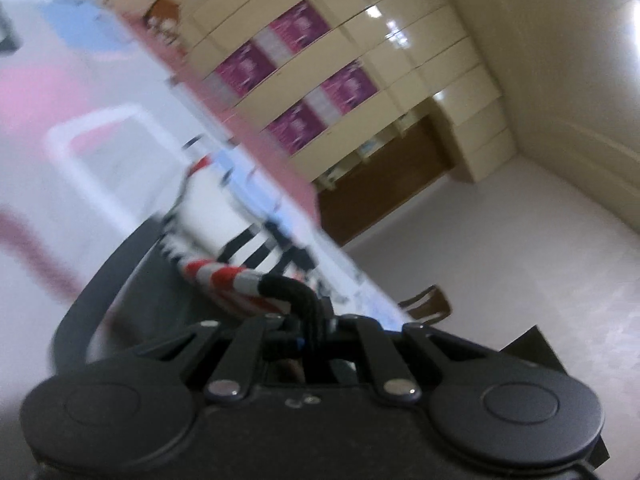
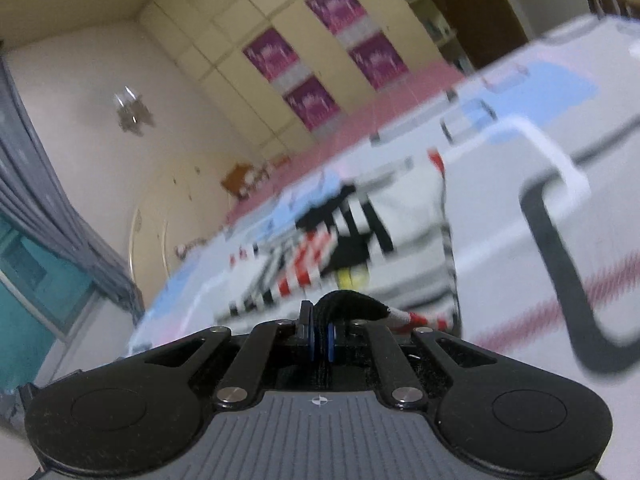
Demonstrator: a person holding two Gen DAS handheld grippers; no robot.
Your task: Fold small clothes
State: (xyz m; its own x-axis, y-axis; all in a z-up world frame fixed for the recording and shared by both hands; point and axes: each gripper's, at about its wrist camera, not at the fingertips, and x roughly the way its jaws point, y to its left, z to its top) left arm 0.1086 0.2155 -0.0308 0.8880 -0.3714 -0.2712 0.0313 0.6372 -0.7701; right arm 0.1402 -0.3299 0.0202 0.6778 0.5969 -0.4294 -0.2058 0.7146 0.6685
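Observation:
A small white garment (image 1: 224, 216) with black and red-and-white stripes and a black hem hangs off the printed tabletop (image 1: 72, 152). My left gripper (image 1: 310, 332) is shut on its black hem edge, which bunches between the jaws. In the right wrist view the same garment (image 2: 404, 216) stretches away from me, and my right gripper (image 2: 320, 340) is shut on the black hem at another spot. Both views are blurred by motion. The cloth is lifted at both held points, its far part lying on the table.
The tabletop (image 2: 520, 184) carries a road-like print in pink, blue, white and black. Cream cabinets (image 1: 360, 64) with purple posters line the back wall. A wooden chair (image 1: 428, 304) stands on the pale floor. Grey curtains (image 2: 48, 184) hang at the left of the right wrist view.

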